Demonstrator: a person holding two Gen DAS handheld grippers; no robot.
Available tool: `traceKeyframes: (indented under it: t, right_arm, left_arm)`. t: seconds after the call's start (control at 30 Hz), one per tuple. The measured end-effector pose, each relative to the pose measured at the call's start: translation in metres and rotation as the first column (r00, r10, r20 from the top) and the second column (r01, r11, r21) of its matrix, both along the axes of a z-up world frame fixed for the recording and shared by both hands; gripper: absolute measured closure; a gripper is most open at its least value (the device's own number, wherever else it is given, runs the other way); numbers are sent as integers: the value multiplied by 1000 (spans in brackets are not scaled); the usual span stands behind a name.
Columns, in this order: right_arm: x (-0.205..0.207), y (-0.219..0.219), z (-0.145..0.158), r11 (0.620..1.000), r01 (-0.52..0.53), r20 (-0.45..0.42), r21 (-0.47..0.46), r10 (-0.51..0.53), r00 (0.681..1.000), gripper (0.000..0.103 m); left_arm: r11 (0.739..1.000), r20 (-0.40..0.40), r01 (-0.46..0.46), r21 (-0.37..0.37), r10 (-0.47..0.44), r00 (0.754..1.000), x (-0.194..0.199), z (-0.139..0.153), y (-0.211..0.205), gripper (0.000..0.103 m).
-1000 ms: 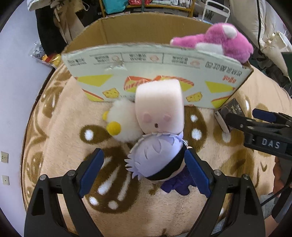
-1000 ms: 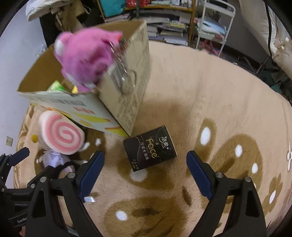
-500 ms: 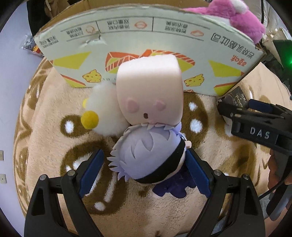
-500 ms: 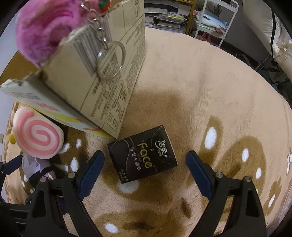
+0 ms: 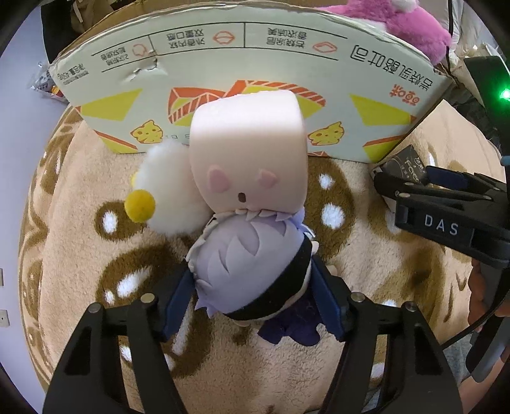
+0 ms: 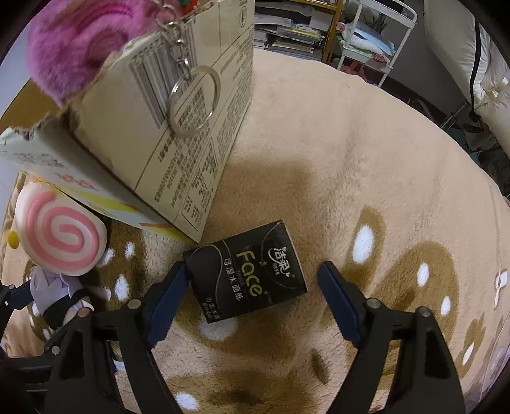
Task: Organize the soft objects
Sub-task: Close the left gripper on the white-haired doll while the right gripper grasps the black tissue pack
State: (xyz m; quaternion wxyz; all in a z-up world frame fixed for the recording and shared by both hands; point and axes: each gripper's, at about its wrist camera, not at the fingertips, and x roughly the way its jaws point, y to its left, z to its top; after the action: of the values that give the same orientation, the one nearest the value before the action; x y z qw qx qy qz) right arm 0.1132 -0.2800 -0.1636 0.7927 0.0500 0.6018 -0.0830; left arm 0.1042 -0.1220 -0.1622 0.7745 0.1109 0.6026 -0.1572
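The purple-haired doll is being clamped by the left gripper, the tissue pack being straddled by the right gripper, jaws wide, lifting toward the box at twelve o'clock being advised

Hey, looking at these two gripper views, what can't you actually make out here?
- Box interior: both views; the cardboard box front wall hides it.
- Pink plush: left view cuts off its top, the box rim hides its underside.
- Tissue pack: mostly hidden by the right gripper in the left view.
- Doll: face turned away from the left gripper.
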Motion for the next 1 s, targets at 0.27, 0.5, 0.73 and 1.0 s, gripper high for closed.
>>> traceKeyframes:
  t: [0.27,0.5,0.73,1.0]
  right_arm:
    - [-3,3,1,1000,-21,-2,-2,21,1000,28]
    - [-5,1,3,1000,-13,1,4,13,1000,28]
    - [-11,3,7,1000,-2,6,-6,2,1000,28]
    - [-24,5,32,1000,28,74,-3,-28,997,28]
  left_arm:
    - [999,31,10,45,-12,999,-13,8,8,34]
    - [997,61,11,73,-16,998,-26,19,13,35]
    - [997,92,7,77,-14,996,-27,29,14,35]
    - [995,237,-41,93,18,971,-43,63,21,35]
